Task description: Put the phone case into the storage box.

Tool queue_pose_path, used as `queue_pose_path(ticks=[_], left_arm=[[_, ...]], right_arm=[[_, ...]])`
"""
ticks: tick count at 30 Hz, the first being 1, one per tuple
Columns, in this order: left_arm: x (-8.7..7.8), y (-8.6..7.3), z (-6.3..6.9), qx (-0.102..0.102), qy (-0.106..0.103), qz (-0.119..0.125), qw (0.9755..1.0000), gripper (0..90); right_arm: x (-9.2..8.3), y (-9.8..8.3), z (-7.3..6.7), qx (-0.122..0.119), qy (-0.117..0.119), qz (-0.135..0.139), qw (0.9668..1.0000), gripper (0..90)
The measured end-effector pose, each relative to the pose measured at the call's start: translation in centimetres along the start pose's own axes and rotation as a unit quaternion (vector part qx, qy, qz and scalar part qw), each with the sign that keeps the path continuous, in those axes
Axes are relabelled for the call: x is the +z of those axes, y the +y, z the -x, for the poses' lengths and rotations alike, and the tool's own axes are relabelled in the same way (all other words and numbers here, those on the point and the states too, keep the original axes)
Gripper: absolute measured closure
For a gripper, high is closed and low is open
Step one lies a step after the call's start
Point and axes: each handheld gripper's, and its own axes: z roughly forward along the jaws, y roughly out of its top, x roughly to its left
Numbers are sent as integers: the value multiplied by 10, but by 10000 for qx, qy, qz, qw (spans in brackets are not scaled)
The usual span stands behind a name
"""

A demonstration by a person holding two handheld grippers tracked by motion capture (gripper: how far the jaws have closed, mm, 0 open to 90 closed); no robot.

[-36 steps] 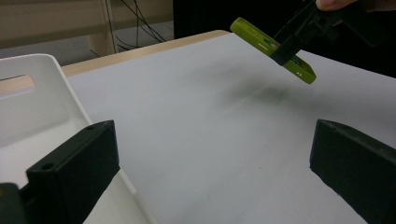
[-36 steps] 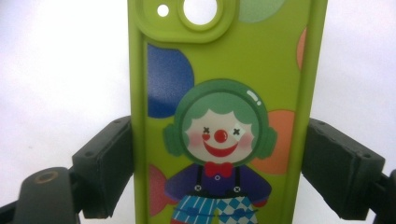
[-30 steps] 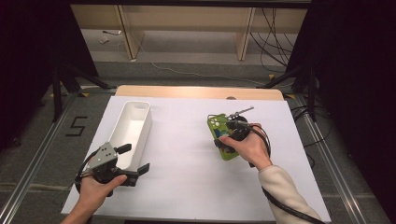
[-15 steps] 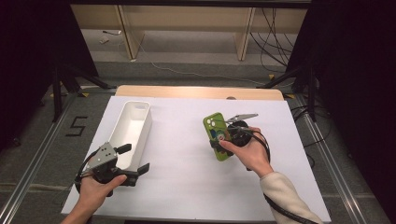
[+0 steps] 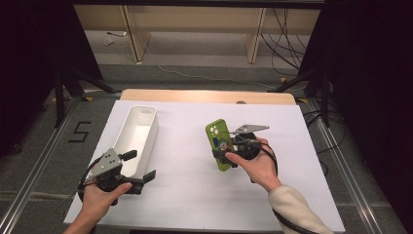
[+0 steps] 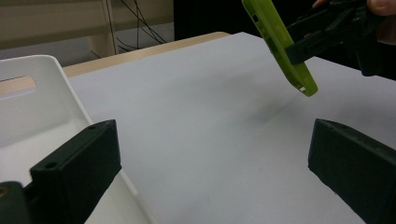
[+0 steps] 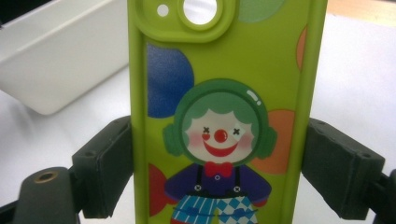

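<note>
A lime-green phone case (image 5: 221,144) with a clown print (image 7: 219,116) hangs tilted above the white table, camera cut-out at its top. My right gripper (image 5: 226,154) is shut on it, one pad (image 7: 107,163) against each long edge. In the left gripper view the case (image 6: 280,44) floats clear of the sheet in that right gripper (image 6: 301,45). My left gripper (image 5: 140,165) rests open at the near end of a long white bin (image 5: 152,131), nothing between its jaws (image 6: 215,154).
The empty bin (image 6: 46,93) lies lengthwise on the left half of the white sheet (image 5: 292,126). A wooden strip (image 5: 204,95) runs along the table's far edge. Black stand legs (image 5: 73,83) and cables lie on the floor beyond.
The phone case went from lying low under the right gripper to being raised and tipped up on edge, shifted slightly left. The left gripper stayed where it was.
</note>
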Motion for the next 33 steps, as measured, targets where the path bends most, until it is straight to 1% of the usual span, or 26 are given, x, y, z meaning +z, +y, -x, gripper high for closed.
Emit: queue_pose_path(ticks=[4,8,10,15,22,29,33], left_arm=[[0,0,0,-5,-3,6,10000,20],[0,0,0,-14,0,16,10000,22],[0,0,0,-31,7,21,10000,24],[0,0,-1,-46,9,28,10000,26],[0,0,-1,-78,34,47,10000,31],[0,1,0,-26,65,39,10000,36],[0,1,0,-52,92,50,9999,38]], right_arm=[[0,0,-6,-58,125,171,9998,168],[2,-1,-12,-155,175,296,9993,168],[3,-1,-16,-210,204,404,9988,168],[5,-1,-18,-210,230,533,9981,168],[6,-1,-20,-277,225,691,9970,167],[7,-1,-22,-315,292,742,9963,168],[5,-1,-22,-338,312,794,9958,167]])
